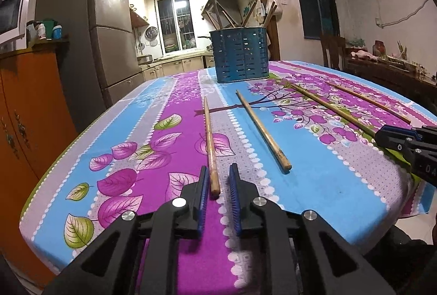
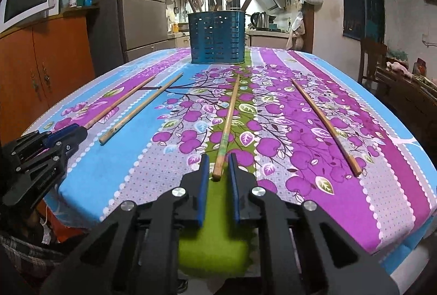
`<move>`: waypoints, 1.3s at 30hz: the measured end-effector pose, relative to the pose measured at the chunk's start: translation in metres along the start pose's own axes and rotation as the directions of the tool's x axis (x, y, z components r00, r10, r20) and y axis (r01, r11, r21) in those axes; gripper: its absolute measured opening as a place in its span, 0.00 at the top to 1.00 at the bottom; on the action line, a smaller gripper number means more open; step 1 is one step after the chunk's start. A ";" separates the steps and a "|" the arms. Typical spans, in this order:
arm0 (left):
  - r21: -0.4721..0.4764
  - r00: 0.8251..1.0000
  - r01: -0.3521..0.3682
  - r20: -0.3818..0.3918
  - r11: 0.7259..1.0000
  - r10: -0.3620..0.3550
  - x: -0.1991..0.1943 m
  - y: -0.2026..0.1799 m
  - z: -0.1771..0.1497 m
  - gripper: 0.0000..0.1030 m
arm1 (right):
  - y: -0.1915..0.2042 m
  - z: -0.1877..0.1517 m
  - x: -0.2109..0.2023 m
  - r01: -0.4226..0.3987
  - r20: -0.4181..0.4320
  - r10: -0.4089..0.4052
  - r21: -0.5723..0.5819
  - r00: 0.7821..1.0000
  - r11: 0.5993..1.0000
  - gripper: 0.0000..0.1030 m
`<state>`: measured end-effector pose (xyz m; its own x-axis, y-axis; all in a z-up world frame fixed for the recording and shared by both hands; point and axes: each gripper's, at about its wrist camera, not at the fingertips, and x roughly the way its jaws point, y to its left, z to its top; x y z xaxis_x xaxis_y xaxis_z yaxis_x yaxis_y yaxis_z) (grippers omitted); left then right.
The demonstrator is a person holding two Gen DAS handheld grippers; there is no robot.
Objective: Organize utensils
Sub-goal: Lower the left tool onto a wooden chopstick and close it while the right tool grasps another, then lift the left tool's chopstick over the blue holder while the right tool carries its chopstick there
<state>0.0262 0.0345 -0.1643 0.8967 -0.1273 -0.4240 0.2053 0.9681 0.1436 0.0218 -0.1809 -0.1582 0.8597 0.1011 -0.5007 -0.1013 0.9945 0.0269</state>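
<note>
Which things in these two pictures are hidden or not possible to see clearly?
- Left wrist view: the right gripper is cut off by the right edge and covers the near end of one chopstick.
- Both views: the holder's wall hides the lower parts of the utensils inside.
- Right wrist view: the left gripper covers the end of the far-left chopstick.

A floral tablecloth of magenta, sky-blue and grey stripes (image 1: 191,109) covers the tabletop. At twelve o'clock stands a teal perforated metal utensil holder (image 1: 240,54); tan wooden chopsticks (image 1: 211,144) lie below it. Each black gripper (image 2: 218,169) has blue pads.
</note>
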 end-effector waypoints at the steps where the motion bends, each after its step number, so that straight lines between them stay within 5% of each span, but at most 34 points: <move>1: -0.004 1.000 0.000 0.001 1.000 0.000 0.000 0.000 0.000 0.84 | 0.000 -0.001 0.000 0.004 0.003 -0.004 -0.005 1.000 1.000 0.88; 21: -0.013 1.000 0.016 -0.004 1.000 -0.016 -0.005 0.002 -0.001 0.92 | -0.011 -0.002 -0.010 0.023 0.040 -0.024 0.035 0.999 0.999 0.95; 39: -0.051 0.999 0.005 0.050 0.999 -0.002 -0.065 0.041 0.061 0.92 | -0.011 0.070 -0.086 0.040 0.264 0.004 -0.164 0.964 0.986 0.95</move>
<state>0.0002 0.0689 -0.0767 0.9147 -0.1401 -0.3790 0.1895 0.9771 0.0962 -0.0162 -0.1983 -0.0548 0.9610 0.1091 -0.2542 -0.1471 0.9798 -0.1355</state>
